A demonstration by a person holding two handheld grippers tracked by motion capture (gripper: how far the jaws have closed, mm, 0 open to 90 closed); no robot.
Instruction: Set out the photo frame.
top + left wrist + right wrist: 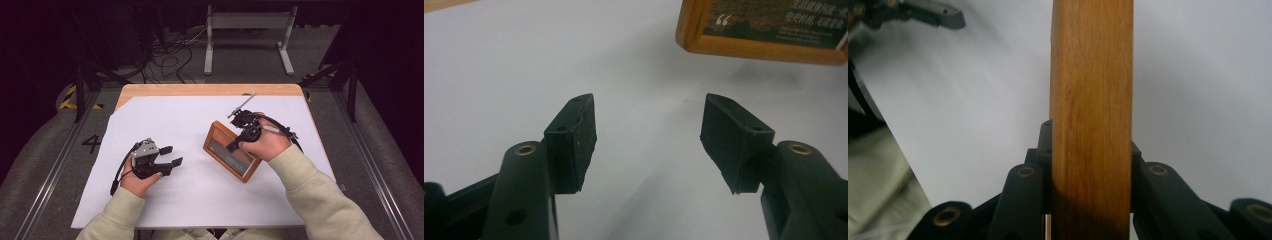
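A wooden picture frame with a dark printed panel is tilted off the white sheet, right of centre. My right gripper is shut on its upper edge; in the right gripper view the frame's wooden rim stands edge-on between both black jaws, which press on it. My left gripper rests at the left of the table, open, with nothing between its pads. In the left gripper view a corner of the frame hangs at the upper right, casting a shadow on the sheet.
The white sheet covers a wooden table. A metal stand and loose cables lie on the floor beyond the far edge. Rails run along both sides of the table.
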